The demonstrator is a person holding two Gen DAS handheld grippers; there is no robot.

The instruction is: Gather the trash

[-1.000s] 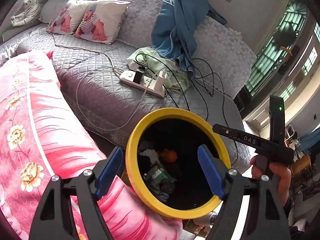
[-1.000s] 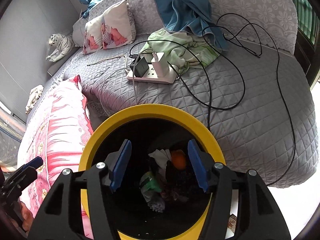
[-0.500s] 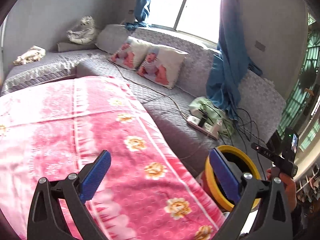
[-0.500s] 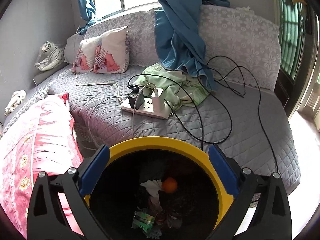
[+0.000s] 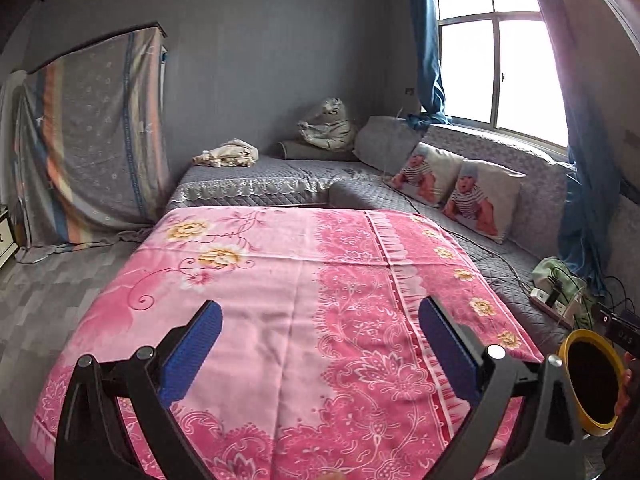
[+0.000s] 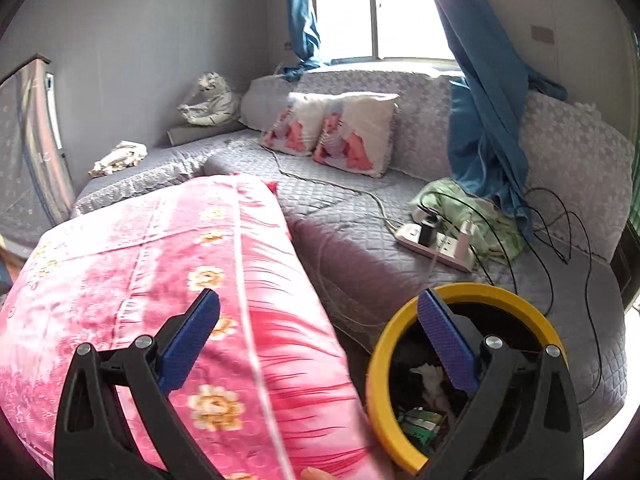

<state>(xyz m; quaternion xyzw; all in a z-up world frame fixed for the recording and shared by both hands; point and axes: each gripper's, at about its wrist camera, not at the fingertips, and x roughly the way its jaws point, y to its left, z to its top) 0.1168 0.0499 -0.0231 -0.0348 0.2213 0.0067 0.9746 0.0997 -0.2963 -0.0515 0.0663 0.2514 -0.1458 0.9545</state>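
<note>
- Your left gripper point(image 5: 320, 332) hangs over the pink cloth point(image 5: 304, 304) with its jaws spread wide and nothing between the blue pads point(image 5: 192, 350).
- The pink cloth under it lies flat and bare; its far edge stops just short of the grey sofa point(image 5: 280, 178), and its left edge drops to the open grey floor point(image 5: 48, 292).
- The bin point(image 5: 592, 384), black inside with a yellow rim, sits at the far right of the left view, just past the cloth's right edge.
- Your right gripper point(image 6: 318, 328) is also spread wide and empty; its left pad point(image 6: 188, 340) is over the cloth's right edge, its right pad point(image 6: 446, 344) over the bin point(image 6: 384, 392).
- The trash point(image 6: 424, 396) lies inside the bin: white crumpled paper, with a green wrapper lower down.
- The bin stands in the narrow gap between the cloth point(image 6: 180, 280) on the left and the sofa's front edge point(image 6: 360, 272) on the right; little room on either side.
- On the sofa seat behind the bin: a white power strip point(image 6: 434, 246) with plugs, black cables point(image 6: 560, 224) looping toward the seat edge and down its front, and a green cloth point(image 6: 460, 204) under them.
- A blue curtain point(image 6: 484, 112) hangs down onto the sofa back; two printed pillows point(image 6: 332, 132) lean farther left.
- A fingertip point(image 6: 316, 473) shows at the bottom edge of the right view.
</note>
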